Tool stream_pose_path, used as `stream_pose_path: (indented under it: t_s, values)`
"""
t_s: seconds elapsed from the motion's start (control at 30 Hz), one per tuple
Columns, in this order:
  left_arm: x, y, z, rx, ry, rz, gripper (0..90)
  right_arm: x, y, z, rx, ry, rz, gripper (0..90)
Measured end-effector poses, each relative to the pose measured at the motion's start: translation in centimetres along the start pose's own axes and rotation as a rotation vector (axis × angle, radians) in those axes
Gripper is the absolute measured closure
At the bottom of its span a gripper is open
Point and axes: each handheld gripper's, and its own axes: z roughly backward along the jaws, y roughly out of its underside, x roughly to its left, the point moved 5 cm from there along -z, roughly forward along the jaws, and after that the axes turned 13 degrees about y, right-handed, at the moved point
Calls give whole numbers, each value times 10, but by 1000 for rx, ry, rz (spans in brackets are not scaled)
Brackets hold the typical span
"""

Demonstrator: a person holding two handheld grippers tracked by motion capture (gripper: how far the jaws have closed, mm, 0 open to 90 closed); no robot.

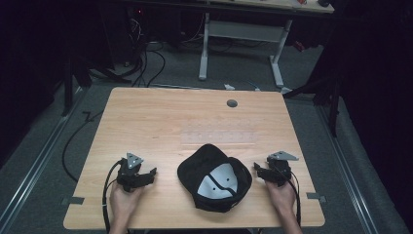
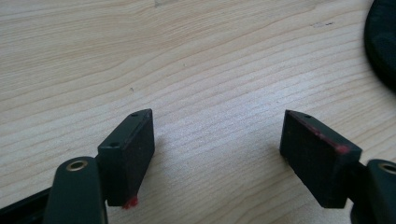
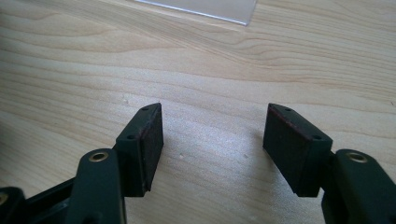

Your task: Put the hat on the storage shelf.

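Black cap upside down on the wooden surface, near the front edge, roughly centred between both hands. Pale grey lining inside the crown facing up, with a dark strap curving across it; brim toward the far side.

Left gripper low over the surface, just left of the cap, apart from it. Grey three-cornered plate on top, cable trailing back past the hand toward the front edge. In the left gripper view, left gripper spread wide, bare wood grain between the jaws, nothing held. Red marks on the tips of both pads. Dark rounded edge of the cap at the upper right corner of that view, clear of the jaws.

Right gripper just right of the cap, close to its rim, contact not certain from above. Grey plate on top, cable running back along the forearm. In the right gripper view, right gripper wide open too, holding nothing, plain wood between the jaws. Corner of a clear plastic sheet at the top of that view; from above, same clear plastic sheet flat on the surface just beyond the cap.

Small round grey grommet near the far edge, well apart from everything else.
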Motion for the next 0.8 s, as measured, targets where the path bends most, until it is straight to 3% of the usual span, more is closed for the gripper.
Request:
stream_pose_path:
  t_s: [0.8]
  values:
    - [0,0,0,-1,0,-1,264,-2,1,1,-3,-2,-15,430]
